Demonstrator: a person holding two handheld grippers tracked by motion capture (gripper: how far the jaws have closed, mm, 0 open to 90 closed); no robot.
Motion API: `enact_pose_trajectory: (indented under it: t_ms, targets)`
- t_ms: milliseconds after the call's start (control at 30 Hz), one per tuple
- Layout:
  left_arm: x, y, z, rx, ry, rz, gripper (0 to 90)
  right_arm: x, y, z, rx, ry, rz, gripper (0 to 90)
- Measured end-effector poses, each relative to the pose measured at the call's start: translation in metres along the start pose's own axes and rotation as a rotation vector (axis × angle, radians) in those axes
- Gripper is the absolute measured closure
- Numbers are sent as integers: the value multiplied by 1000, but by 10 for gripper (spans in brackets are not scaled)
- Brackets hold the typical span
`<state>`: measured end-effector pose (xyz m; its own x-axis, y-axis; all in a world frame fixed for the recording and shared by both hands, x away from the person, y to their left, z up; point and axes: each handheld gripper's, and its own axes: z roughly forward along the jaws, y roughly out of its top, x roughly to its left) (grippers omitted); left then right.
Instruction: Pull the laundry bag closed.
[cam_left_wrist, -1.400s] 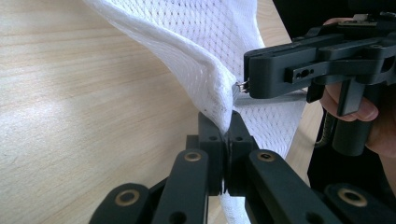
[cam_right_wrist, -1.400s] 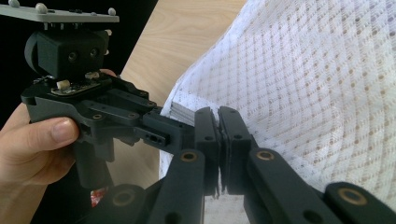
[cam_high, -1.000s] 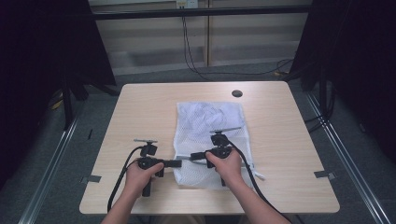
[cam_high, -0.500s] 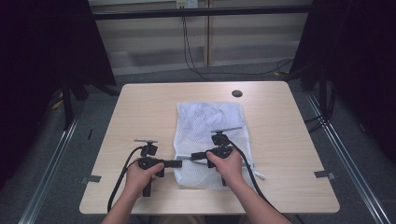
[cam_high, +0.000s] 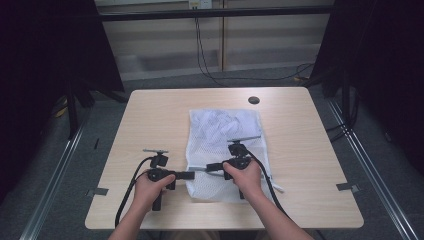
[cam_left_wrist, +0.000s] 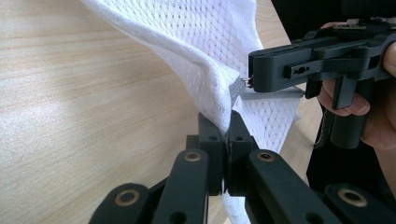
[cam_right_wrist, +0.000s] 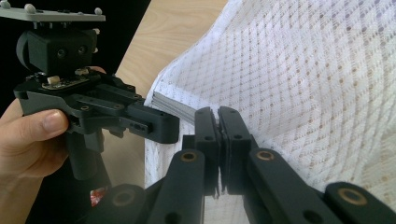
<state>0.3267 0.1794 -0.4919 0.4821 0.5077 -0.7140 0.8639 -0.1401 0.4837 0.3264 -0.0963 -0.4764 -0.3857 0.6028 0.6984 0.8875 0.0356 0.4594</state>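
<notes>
Wooden table (cam_high: 150, 125) bearing white mesh bag (cam_high: 220, 130) at centre. Bag's near-left edge clamped by left gripper (cam_left_wrist: 227, 128); zipper pull, apparently, pinched by right gripper (cam_right_wrist: 218, 116). Zipper travel not yet judged complete.

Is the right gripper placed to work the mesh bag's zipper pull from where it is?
Probably yes: the right gripper already has its jaw tips at the metal zipper pull, while the left gripper pinches the mesh bag edge just beside it.
</notes>
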Motion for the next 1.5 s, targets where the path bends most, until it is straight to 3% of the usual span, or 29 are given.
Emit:
enact_pose_trajectory:
  t_ms: [367,433,633,833,1033,1067,1133,1500]
  targets:
    - [-1,0,-1,-8,-5,-9,886,-4,0,-4,-6,0,9,874]
    - [0,0,0,2,0,7,886,-4,0,-5,-4,-5,7,874]
    - [-1,-1,0,-4,-5,-15,886,-4,-1,-6,-3,2,3,874]
    - [0,0,-1,9,-2,15,886,-4,-1,-7,3,5,10,874]
    - [0,0,-1,0,-6,14,886,-6,-1,-11,-1,0,5,874]
    - [-2,-1,-1,0,-6,-11,886,-6,-1,-11,0,0,8,874]
    - [0,0,-2,2,1,10,886,-7,-1,-12,5,-5,7,874]
    - [0,0,-3,4,3,10,886,-11,-3,-18,1,2,12,874]
